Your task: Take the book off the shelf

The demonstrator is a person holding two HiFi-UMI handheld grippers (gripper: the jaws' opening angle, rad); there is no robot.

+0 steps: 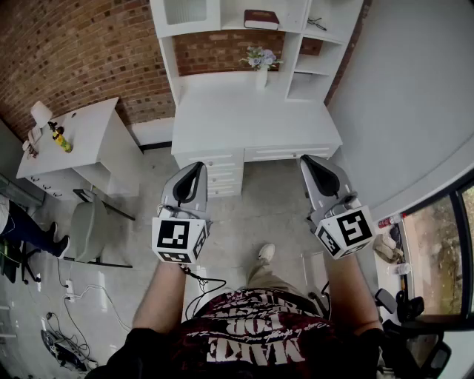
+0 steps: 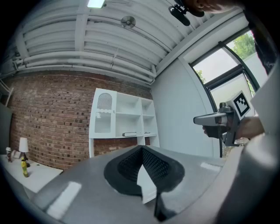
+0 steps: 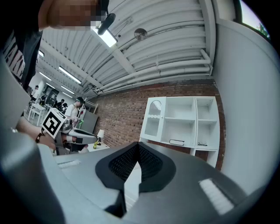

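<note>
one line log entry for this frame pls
stage: before reach | left gripper: fingers shut, empty | right gripper: fingers shut, empty | book: flat on shelf, untouched

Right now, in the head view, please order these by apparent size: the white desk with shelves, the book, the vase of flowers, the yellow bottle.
1. white desk with shelves, by far the largest.
2. vase of flowers and book: they look nearly alike, so I do not rank them.
3. yellow bottle, the smallest.
</note>
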